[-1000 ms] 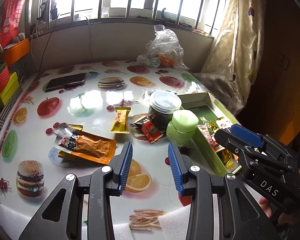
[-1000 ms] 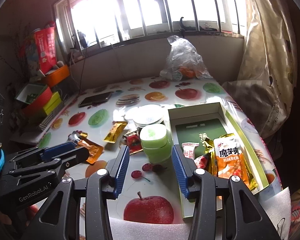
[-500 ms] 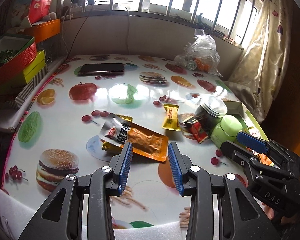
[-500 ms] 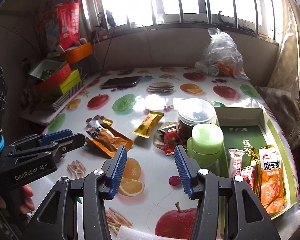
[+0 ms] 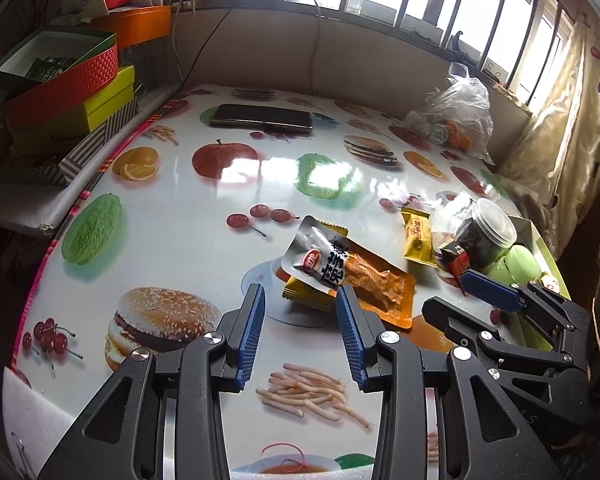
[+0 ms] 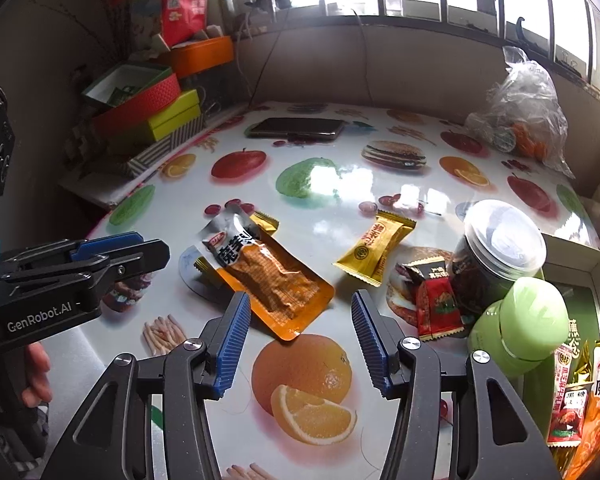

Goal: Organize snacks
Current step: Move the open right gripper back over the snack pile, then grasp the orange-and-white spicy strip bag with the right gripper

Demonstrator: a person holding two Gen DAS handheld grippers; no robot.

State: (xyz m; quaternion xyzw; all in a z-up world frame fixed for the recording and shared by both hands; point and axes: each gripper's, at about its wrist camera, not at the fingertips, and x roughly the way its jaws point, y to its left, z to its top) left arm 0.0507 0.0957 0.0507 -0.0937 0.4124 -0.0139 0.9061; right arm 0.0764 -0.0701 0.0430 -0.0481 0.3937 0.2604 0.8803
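Observation:
An orange and silver snack packet (image 5: 352,276) (image 6: 268,276) lies flat on the fruit-print table, on top of a smaller yellow packet (image 5: 304,294). My left gripper (image 5: 299,300) hovers open just short of it, nothing between its pads. My right gripper (image 6: 300,300) hangs over the packet's near corner; its jaws are opening and grip nothing. Further right lie a yellow candy packet (image 6: 374,246), a red packet (image 6: 436,304), a dark jar with a clear lid (image 6: 496,248) and a green jar (image 6: 520,324). The green box (image 6: 576,264) holds several snack packets.
A phone (image 5: 262,118) lies at the back of the table, and a plastic bag (image 5: 458,116) sits at the back right. Stacked boxes (image 5: 72,92) stand beyond the table's left edge. A curtain (image 5: 560,152) hangs on the right. A hand (image 6: 36,376) holds the left gripper's handle.
Both grippers have swung left and down from the jars and box toward the orange packet. The right jaws have spread wider. The left jaws keep the same gap.

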